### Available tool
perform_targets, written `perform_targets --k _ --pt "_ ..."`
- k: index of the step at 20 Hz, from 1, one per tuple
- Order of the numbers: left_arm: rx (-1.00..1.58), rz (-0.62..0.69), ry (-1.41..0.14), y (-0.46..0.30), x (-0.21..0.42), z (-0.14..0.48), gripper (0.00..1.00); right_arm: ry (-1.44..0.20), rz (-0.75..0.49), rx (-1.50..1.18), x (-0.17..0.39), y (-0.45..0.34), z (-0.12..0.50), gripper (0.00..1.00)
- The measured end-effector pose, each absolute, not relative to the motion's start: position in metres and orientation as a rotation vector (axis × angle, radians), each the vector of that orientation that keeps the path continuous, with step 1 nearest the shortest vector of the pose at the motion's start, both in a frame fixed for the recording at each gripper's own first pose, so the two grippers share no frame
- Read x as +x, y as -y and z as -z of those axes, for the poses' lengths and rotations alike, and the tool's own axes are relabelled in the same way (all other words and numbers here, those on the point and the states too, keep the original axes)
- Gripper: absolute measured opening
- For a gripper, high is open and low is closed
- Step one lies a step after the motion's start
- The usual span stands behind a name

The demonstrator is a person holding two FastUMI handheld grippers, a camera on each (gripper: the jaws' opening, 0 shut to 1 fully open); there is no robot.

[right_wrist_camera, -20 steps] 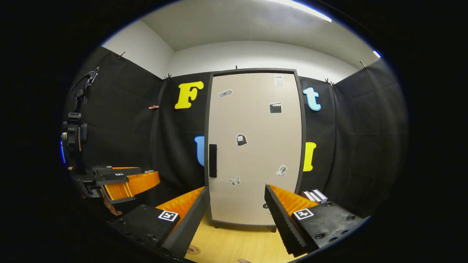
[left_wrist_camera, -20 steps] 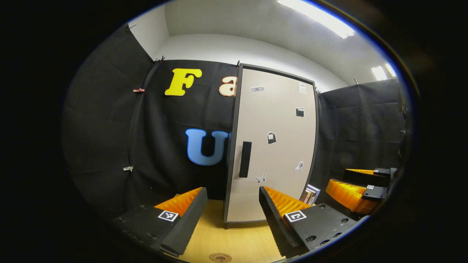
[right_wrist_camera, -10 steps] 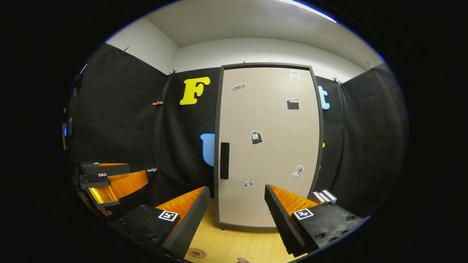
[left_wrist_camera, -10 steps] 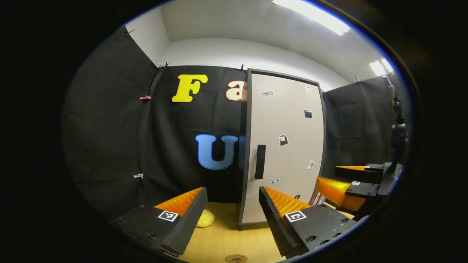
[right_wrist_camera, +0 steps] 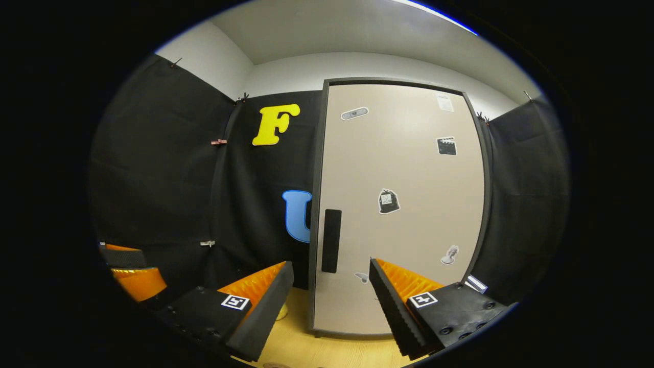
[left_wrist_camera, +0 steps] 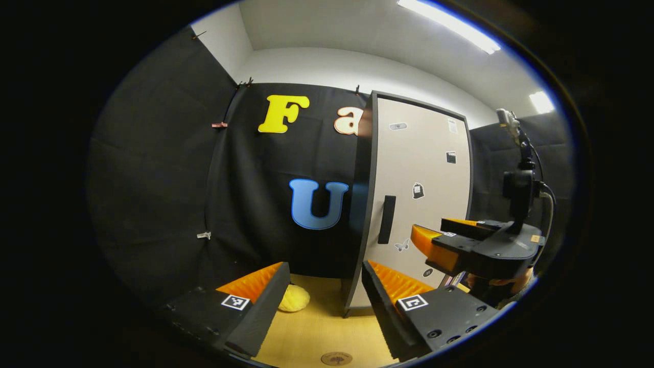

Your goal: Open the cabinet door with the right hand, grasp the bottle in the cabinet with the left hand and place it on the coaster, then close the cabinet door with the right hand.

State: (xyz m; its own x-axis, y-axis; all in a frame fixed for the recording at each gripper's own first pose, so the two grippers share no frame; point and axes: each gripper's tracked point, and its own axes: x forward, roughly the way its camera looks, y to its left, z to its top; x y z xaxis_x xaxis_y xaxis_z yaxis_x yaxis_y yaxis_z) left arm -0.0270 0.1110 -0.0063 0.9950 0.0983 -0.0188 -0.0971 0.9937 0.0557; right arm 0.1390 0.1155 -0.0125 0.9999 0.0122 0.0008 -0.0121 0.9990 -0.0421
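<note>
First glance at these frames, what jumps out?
The tall beige cabinet door, shut and dotted with stickers, dominates the right gripper view, its dark handle straight ahead of the open right hand-held gripper. In the left gripper view, a round coaster lies on the wooden table.

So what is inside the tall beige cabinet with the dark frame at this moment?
That cannot be seen. The tall beige cabinet with the dark frame has its door shut, with the black vertical handle ungrasped, so the door covers the whole interior. No bottle shows.
</note>
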Motion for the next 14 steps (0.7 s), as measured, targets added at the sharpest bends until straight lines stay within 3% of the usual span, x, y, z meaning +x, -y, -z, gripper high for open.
perform_targets --k 14 --pt "0.018 -0.15 -0.045 -0.144 -0.022 0.019 0.9 0.034 0.098 -0.008 0.245 -0.111 0.028 0.93"
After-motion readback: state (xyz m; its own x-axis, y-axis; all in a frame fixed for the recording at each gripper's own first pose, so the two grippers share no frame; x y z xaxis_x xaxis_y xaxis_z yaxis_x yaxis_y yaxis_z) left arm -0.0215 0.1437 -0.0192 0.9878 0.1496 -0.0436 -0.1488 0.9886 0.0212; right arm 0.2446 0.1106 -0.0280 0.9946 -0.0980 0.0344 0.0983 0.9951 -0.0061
